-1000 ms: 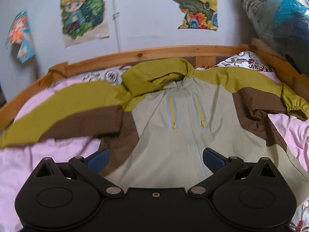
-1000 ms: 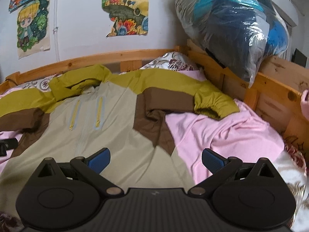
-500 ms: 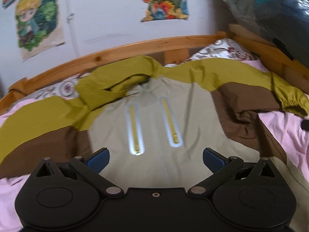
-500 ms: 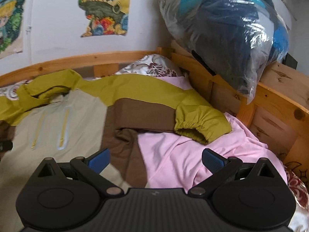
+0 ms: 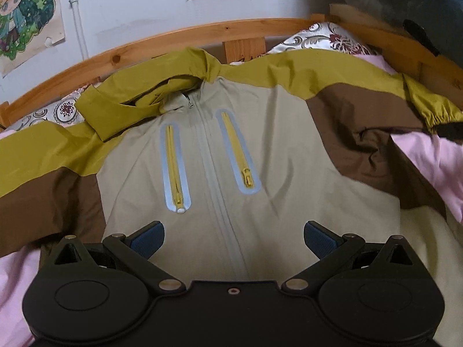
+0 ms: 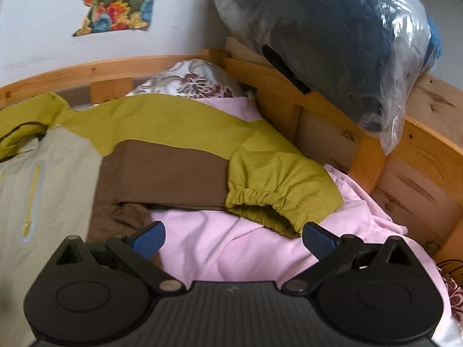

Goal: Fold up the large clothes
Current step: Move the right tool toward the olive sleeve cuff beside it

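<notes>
Jacket (image 5: 260, 150) spread front-up on pink sheet (image 6: 231, 240). Left gripper (image 5: 233, 238) above chest, wide open, empty. Right gripper (image 6: 233, 237) near sleeve cuff (image 6: 260, 199), wide open, empty.

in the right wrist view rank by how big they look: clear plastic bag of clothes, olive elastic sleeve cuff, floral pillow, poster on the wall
1. Clear plastic bag of dark clothes, by far.
2. Olive elastic sleeve cuff, though it is nearest the camera.
3. Floral patterned pillow and colourful wall poster look alike.

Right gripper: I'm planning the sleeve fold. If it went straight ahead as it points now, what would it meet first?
Probably the pink sheet between the open fingers of the right gripper, then the cuff of the jacket sleeve just beyond. Depth is hard to judge here.
</notes>
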